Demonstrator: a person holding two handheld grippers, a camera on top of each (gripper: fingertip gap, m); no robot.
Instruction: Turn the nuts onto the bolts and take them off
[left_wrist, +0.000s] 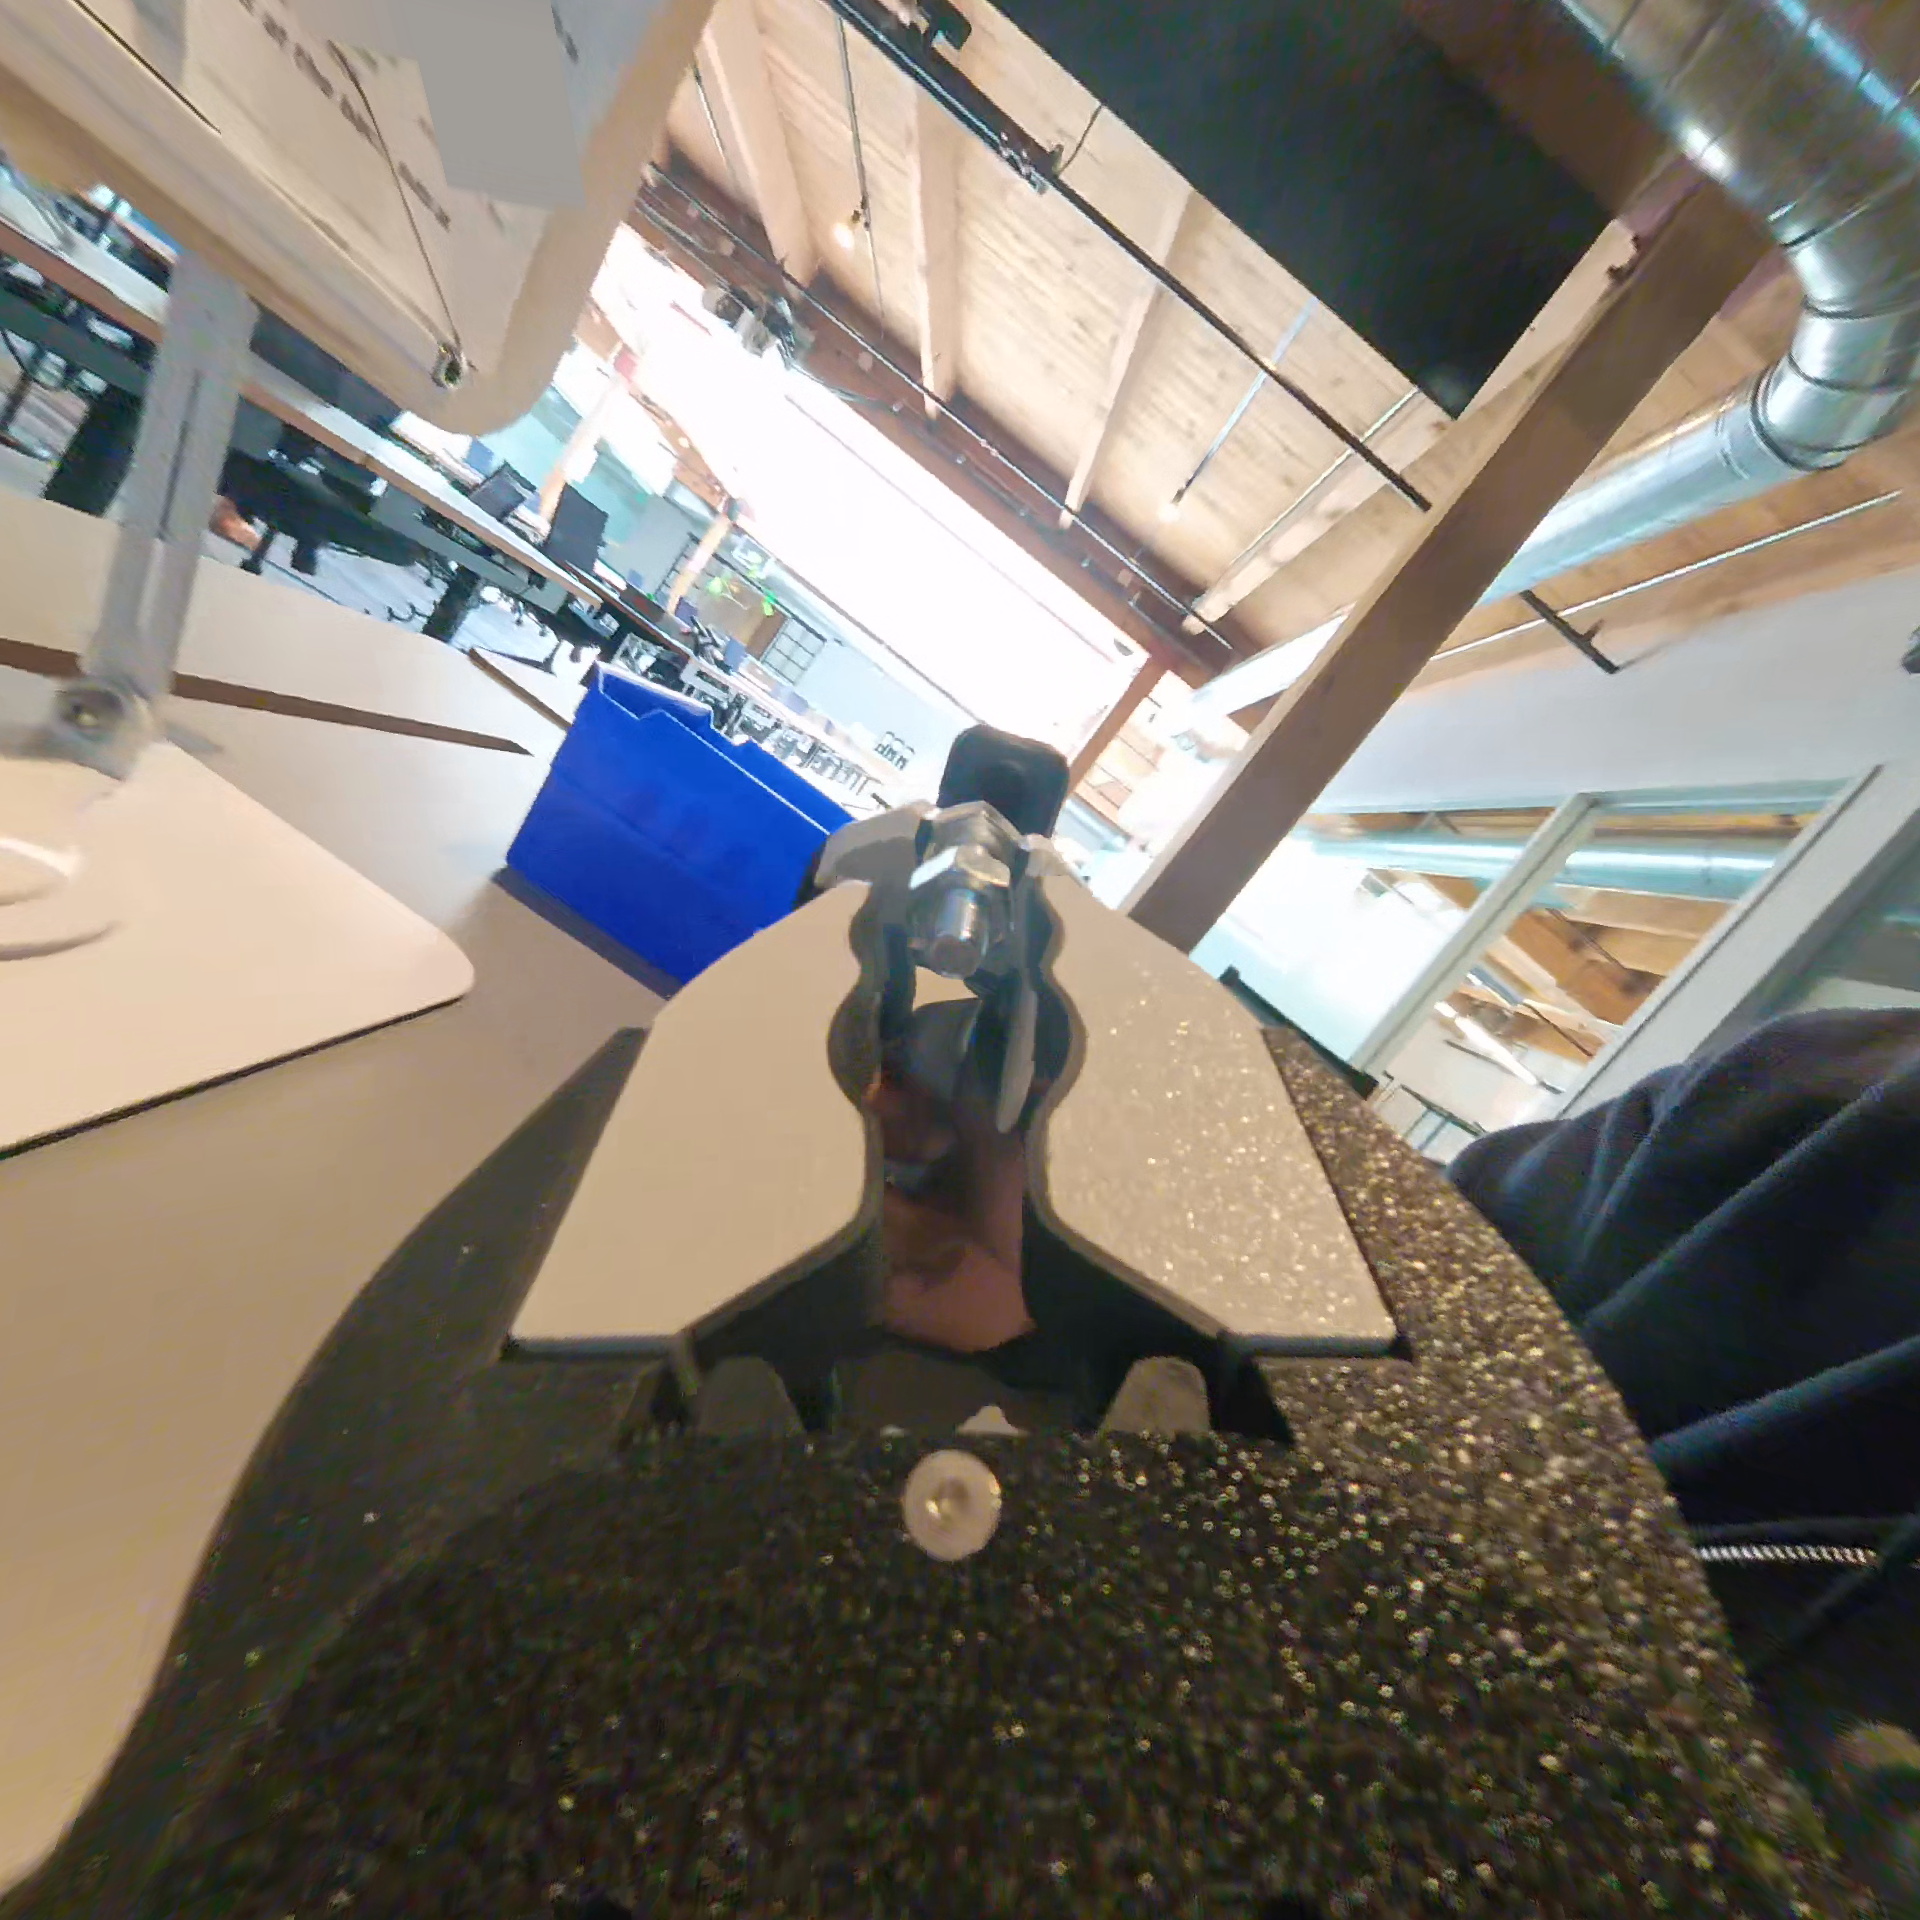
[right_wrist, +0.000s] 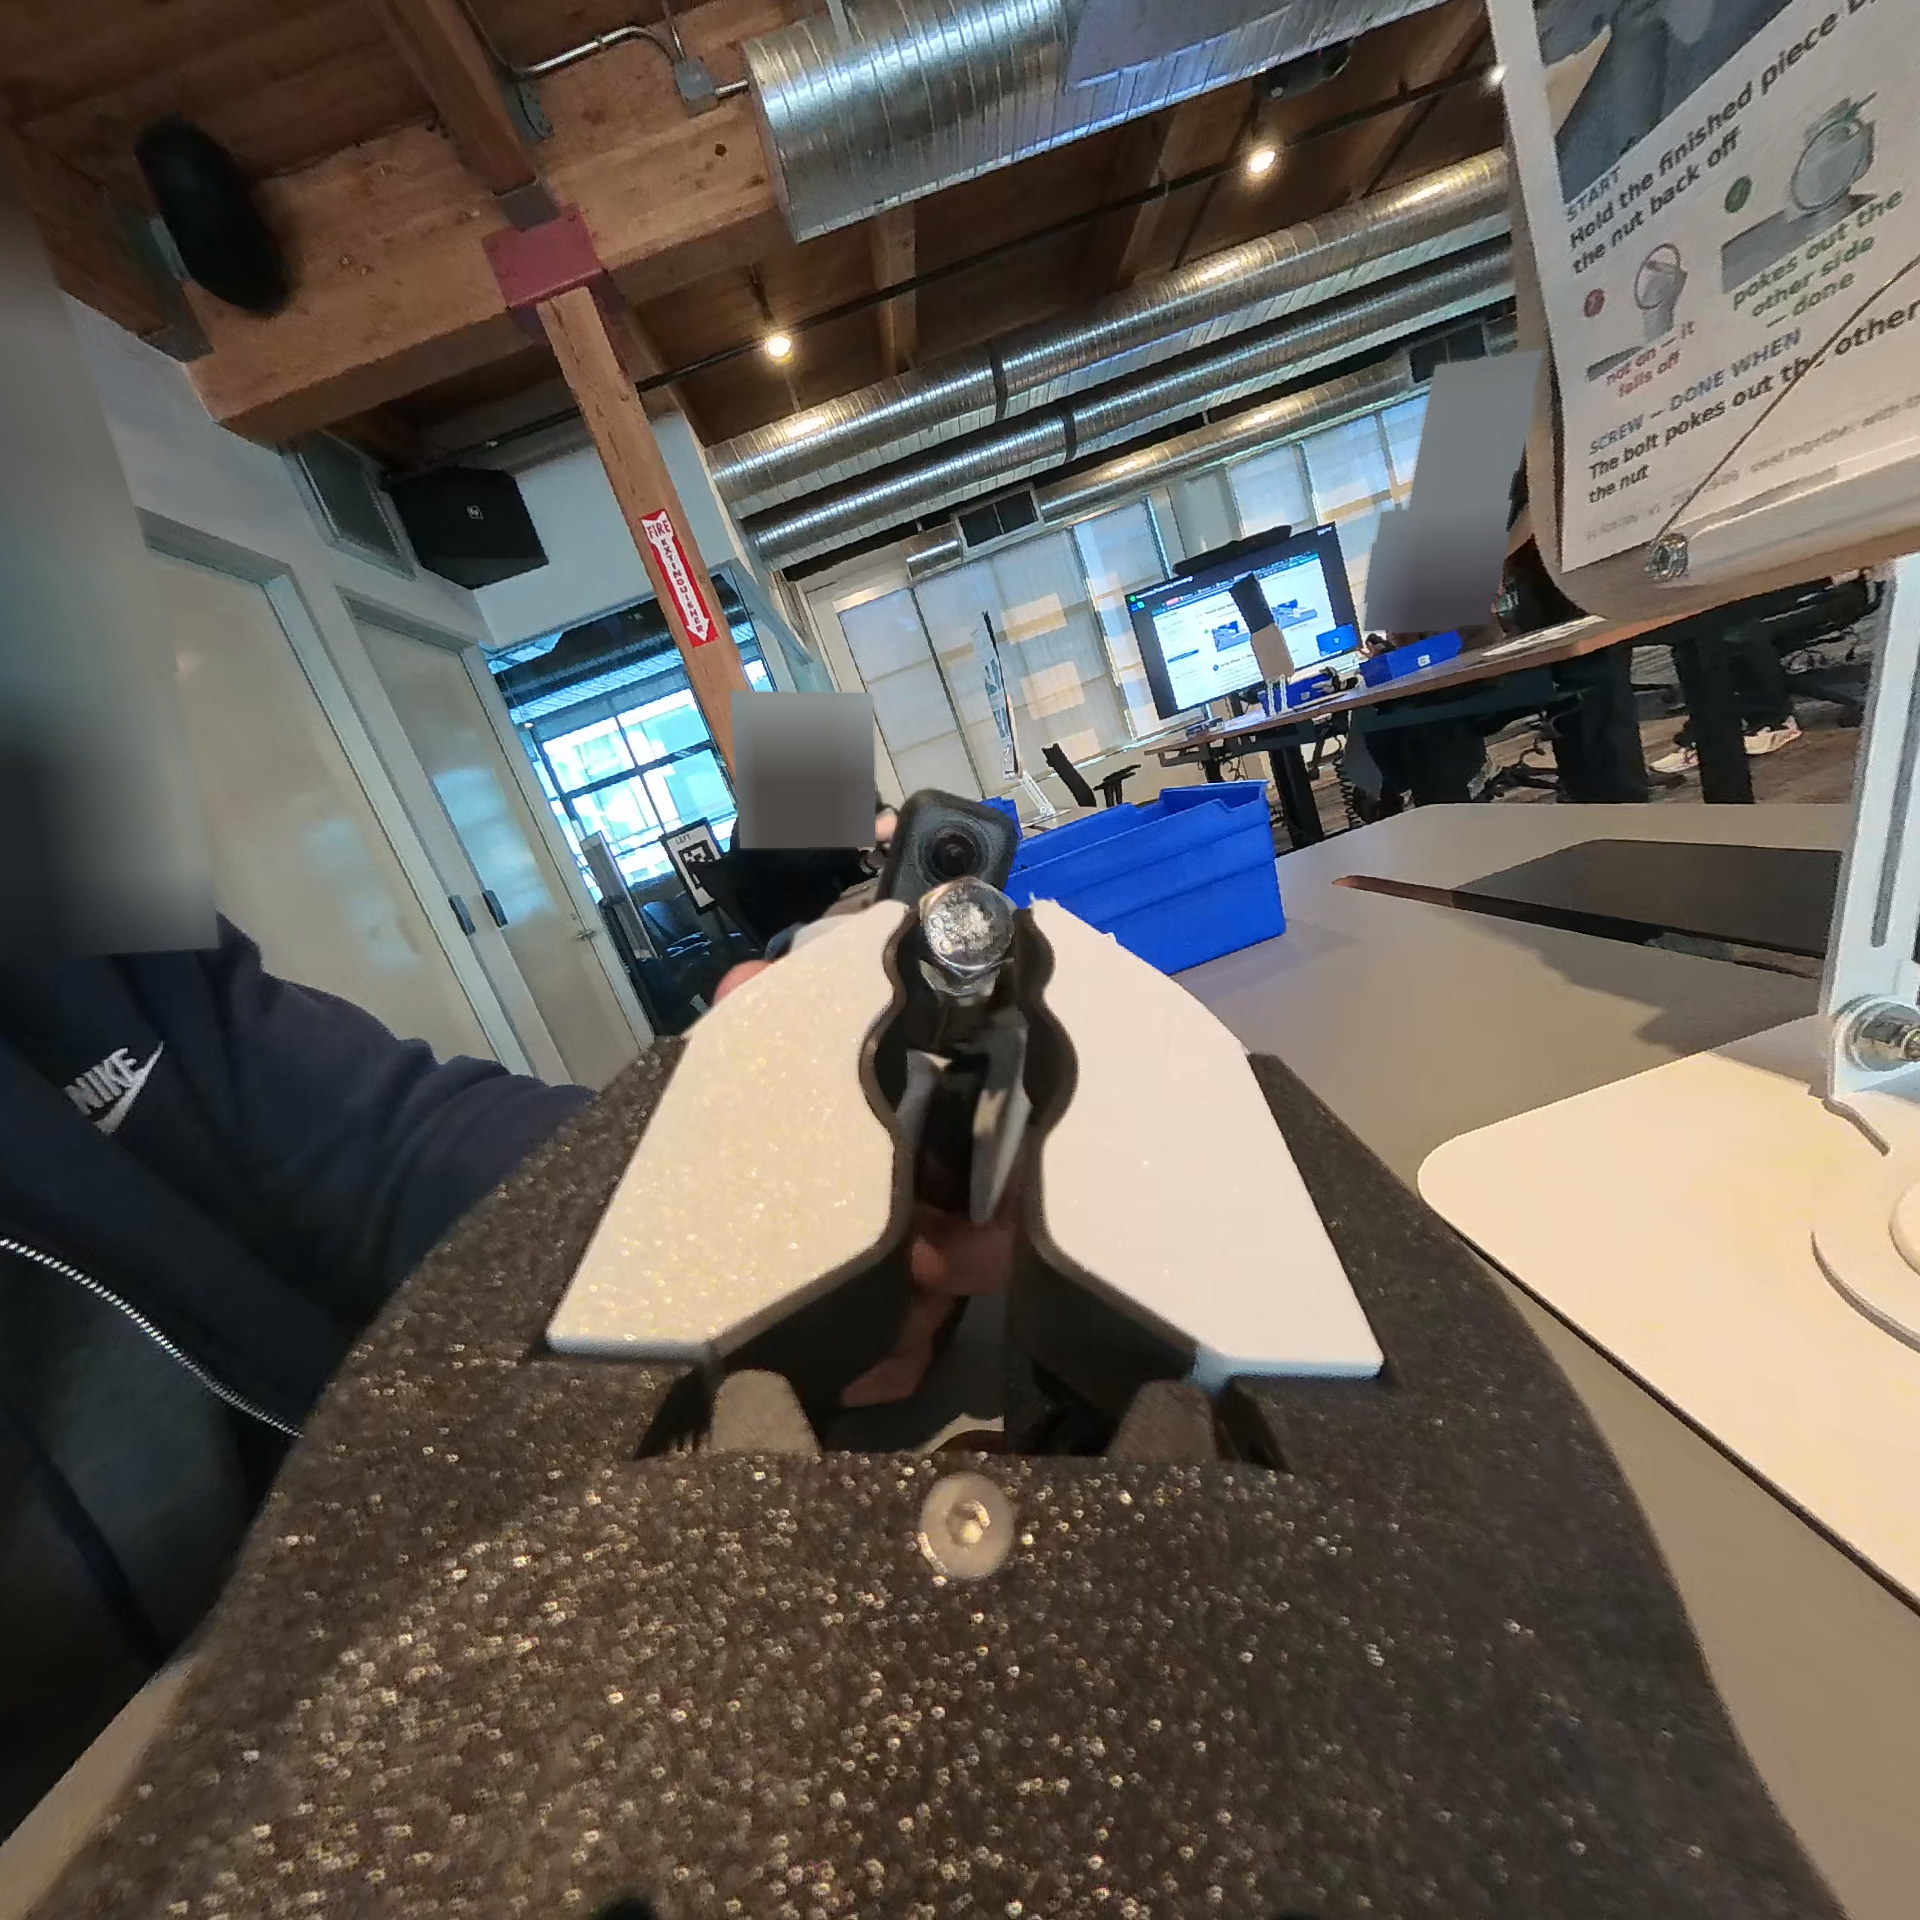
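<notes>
Steel bolt (right_wrist: 968, 938) pinched between opposed, raised grippers, nut (left_wrist: 961, 871) seemingly threaded.

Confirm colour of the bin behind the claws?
Solid bright blue; the bin shows best in the right wrist view, sitting on the grey table.

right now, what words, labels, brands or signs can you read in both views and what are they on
I don't repeat writing; here is what bears it.
Printed instruction sheet, top right: legible.
Red-and-white sign on the wooden post: legible.
White logo on the dark sweatshirt: legible.
Monitor: too small.
Paper sheet, left wrist view: blurred.
</notes>
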